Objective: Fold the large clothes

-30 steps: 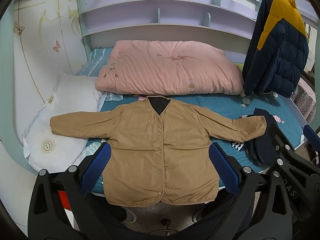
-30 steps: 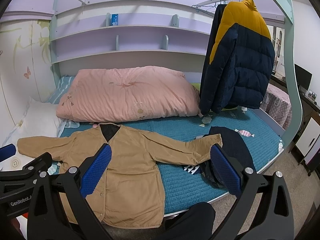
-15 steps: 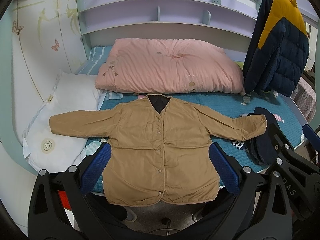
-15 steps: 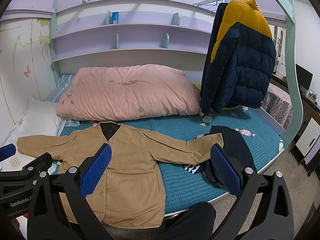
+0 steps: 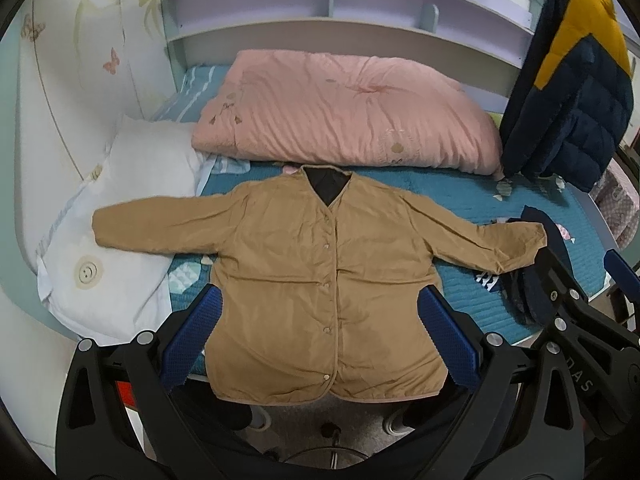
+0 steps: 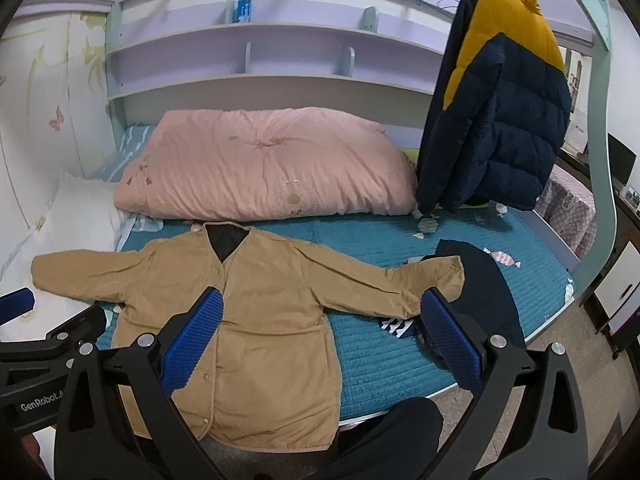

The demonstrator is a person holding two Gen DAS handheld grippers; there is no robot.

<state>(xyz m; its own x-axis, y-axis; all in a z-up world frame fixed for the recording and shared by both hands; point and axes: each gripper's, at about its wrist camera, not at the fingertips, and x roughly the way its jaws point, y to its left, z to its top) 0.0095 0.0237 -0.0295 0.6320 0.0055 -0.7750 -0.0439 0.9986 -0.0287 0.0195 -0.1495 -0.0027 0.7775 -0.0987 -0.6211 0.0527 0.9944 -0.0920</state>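
A tan buttoned jacket (image 5: 320,272) lies flat and face up on the teal bed (image 5: 452,192), both sleeves spread out sideways, its hem hanging over the front edge. It also shows in the right wrist view (image 6: 264,304). My left gripper (image 5: 320,320) is open and empty, held above the jacket's lower body. My right gripper (image 6: 322,322) is open and empty, above the jacket's right side and right sleeve (image 6: 384,284). Each gripper shows at the edge of the other's view.
A dark garment (image 6: 480,292) lies under the right cuff. A pink quilt (image 5: 344,112) lies behind the jacket and a white pillow (image 5: 124,216) under the left sleeve. A navy and yellow puffer jacket (image 6: 500,120) hangs at the right. Shelves line the back wall.
Both grippers have moved slightly forward and lower towards the bed. The jacket has not moved. Both grippers stay open.
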